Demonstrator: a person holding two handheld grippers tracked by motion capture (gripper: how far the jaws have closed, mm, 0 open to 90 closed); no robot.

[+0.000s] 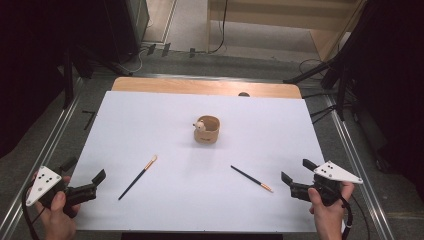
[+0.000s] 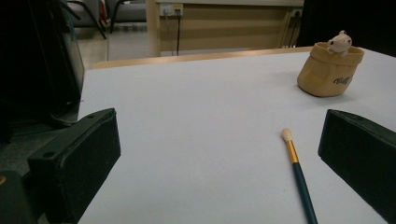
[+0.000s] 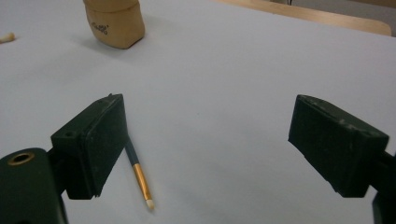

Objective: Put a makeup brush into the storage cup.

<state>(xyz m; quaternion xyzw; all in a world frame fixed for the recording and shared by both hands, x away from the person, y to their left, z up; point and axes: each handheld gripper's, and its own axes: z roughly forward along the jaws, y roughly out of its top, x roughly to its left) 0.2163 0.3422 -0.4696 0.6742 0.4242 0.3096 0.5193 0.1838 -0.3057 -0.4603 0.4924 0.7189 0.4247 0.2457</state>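
Observation:
A tan pot (image 1: 206, 130) with a small pale animal figure on its rim stands mid-table on the white sheet (image 1: 200, 110). Two dark-handled paintbrushes lie flat in front of it: the left brush (image 1: 137, 177) and the right brush (image 1: 251, 178). My left gripper (image 1: 86, 170) is open at the sheet's near left corner, left of that brush (image 2: 297, 168), with the pot (image 2: 330, 70) far ahead. My right gripper (image 1: 297, 171) is open at the near right, and the right brush (image 3: 138, 175) lies just by its left jaw. Nothing sits between either pair of jaws.
The sheet covers a wooden table whose bare far edge (image 1: 205, 86) shows behind it. Metal rails (image 1: 55, 135) run along both sides. Dark stands and cables (image 1: 330, 75) crowd the floor beyond the table.

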